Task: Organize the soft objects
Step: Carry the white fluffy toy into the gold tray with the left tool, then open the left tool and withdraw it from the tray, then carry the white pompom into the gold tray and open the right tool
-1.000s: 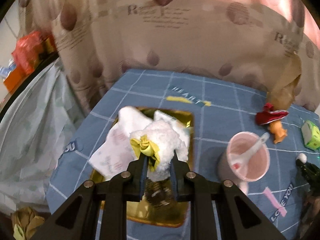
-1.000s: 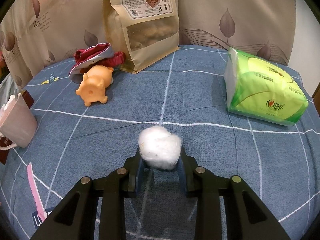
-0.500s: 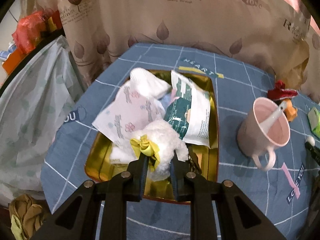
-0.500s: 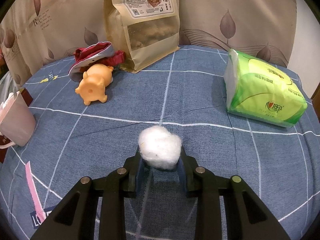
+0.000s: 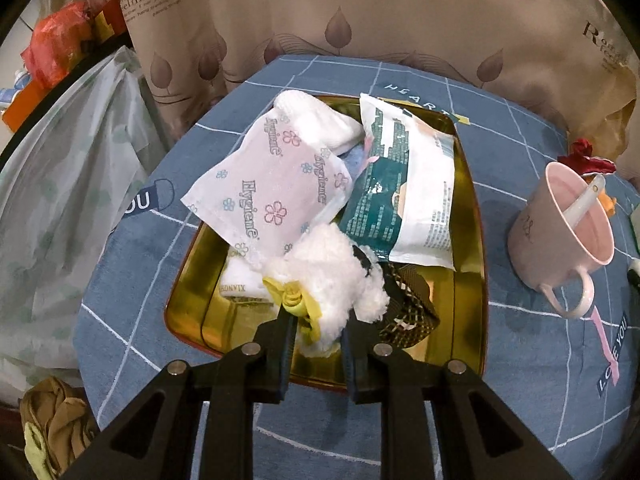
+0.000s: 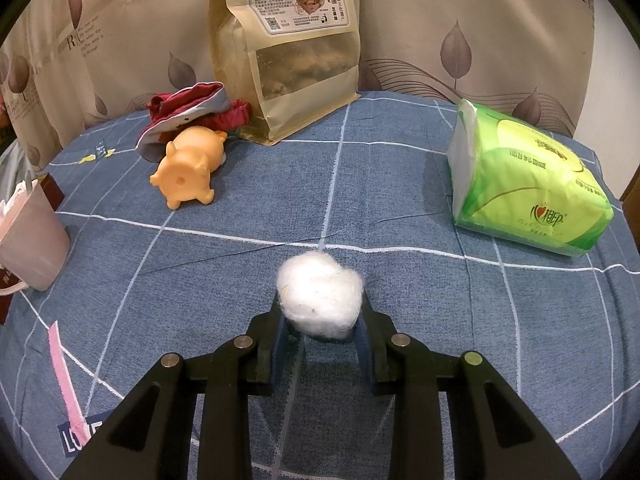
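Left tongs (image 5: pixel 316 330) over the near end of the gold tray (image 5: pixel 468 216), jaws opening around a white plush toy (image 5: pixel 336 276) with a yellow bow, its fluff still touching both pads; the tray already holds a floral tissue pack (image 5: pixel 268 188), a teal pouch (image 5: pixel 404 184) and white cloth (placement judged nearly done); right tongs (image 6: pixel 320 330) clenched on a cotton ball (image 6: pixel 320 294) above the bench (image 6: pixel 400 184); outstanding: cotton ball, orange pig toy (image 6: pixel 188 172), red cloth (image 6: pixel 192 100), green tissue pack (image 6: pixel 528 184).

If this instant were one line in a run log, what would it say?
left gripper: jaws opening around white fluffy toy over gold tray | right gripper: shut on cotton ball above blue cloth
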`<state>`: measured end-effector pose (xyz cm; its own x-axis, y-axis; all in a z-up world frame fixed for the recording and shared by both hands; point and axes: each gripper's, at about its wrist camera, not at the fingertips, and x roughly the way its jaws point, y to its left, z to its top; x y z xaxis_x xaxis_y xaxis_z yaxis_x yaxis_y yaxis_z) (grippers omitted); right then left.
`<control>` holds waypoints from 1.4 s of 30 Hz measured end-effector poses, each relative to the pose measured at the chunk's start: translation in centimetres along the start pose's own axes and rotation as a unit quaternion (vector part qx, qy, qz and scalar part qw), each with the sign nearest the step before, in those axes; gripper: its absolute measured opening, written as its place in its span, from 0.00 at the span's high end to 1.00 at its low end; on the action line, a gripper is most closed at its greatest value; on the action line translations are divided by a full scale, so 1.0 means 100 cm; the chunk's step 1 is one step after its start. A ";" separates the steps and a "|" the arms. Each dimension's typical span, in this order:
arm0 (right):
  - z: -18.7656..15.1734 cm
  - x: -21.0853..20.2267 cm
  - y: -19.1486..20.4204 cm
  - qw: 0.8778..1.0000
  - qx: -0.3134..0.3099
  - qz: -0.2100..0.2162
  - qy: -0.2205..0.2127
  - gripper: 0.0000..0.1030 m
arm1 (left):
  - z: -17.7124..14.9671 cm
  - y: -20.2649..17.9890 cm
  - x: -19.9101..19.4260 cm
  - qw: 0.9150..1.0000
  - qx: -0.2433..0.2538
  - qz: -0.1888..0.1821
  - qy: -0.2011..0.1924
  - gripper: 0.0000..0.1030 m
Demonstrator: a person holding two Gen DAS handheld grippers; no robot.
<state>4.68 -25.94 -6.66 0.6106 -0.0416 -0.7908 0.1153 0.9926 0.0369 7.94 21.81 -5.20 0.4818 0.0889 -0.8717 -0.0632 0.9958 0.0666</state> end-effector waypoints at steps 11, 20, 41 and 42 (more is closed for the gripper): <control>0.000 0.001 0.001 1.000 -0.008 -0.008 0.001 0.71 | 0.000 0.005 -0.013 1.000 0.004 -0.002 -0.007 0.63; 0.000 0.001 0.004 1.000 -0.016 -0.017 0.001 0.72 | 0.004 0.018 -0.040 0.998 -0.015 -0.002 -0.056 0.51; 0.014 -0.041 0.042 0.999 -0.040 -0.007 -0.032 0.78 | -0.009 0.068 -0.051 0.984 -0.103 0.082 -0.122 0.49; 0.016 -0.047 0.048 0.998 -0.044 -0.001 -0.037 0.78 | -0.009 0.069 -0.052 0.983 -0.105 0.081 -0.123 0.49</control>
<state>3.65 -21.14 -1.76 0.6675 -0.0488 -0.7430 0.0490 0.9986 -0.0216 4.22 28.21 -0.63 0.6463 0.2749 -0.7118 -0.3232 0.9437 0.0711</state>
